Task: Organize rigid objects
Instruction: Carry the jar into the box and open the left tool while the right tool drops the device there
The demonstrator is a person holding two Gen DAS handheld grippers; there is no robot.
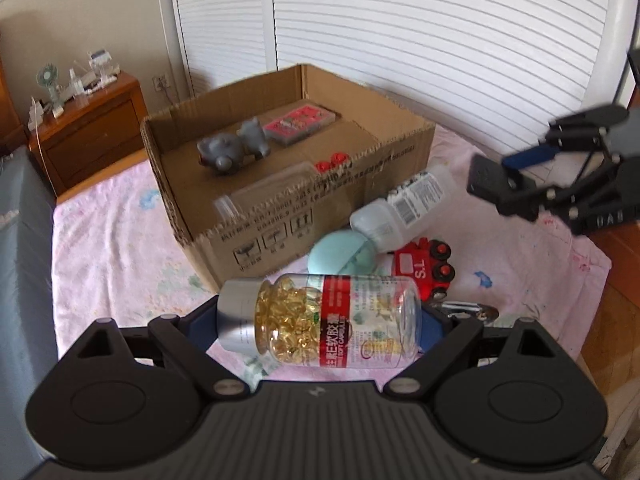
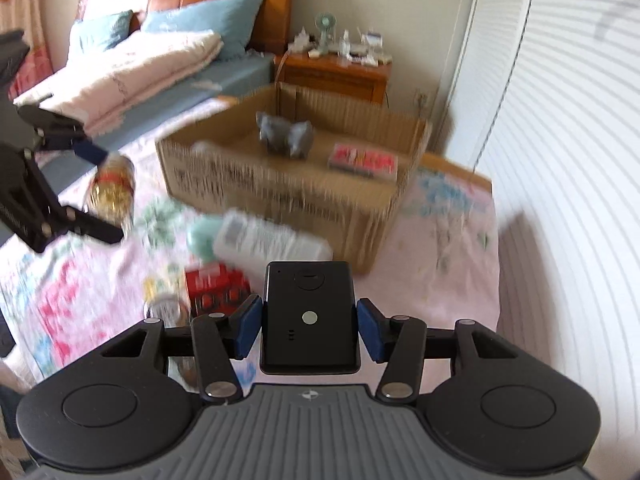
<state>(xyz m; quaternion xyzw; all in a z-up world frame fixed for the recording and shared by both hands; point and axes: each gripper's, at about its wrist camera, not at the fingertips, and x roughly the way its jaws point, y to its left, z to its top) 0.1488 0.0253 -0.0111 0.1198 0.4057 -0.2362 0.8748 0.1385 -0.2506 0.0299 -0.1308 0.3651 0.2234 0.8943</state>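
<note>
So the left hand-held gripper [image 1: 320,320] has a capsule bottle [image 1: 320,320] clamped sideways between its pads, silver cap to the left, golden softgels inside, lifted clear of the pink floral sheet [image 1: 112,248]. Just beyond it there's a teal round thing [image 1: 340,256], a red toy train [image 1: 424,268] and a white bottle [image 1: 404,208] lying on its side. Farther back sits a cardboard box [image 1: 288,208] with two grey animal figures [image 1: 236,146] and a red card pack [image 1: 300,124] inside. The right hand-held gripper [image 1: 504,184] hangs at the far right gripping a black device [image 1: 488,180].
</note>
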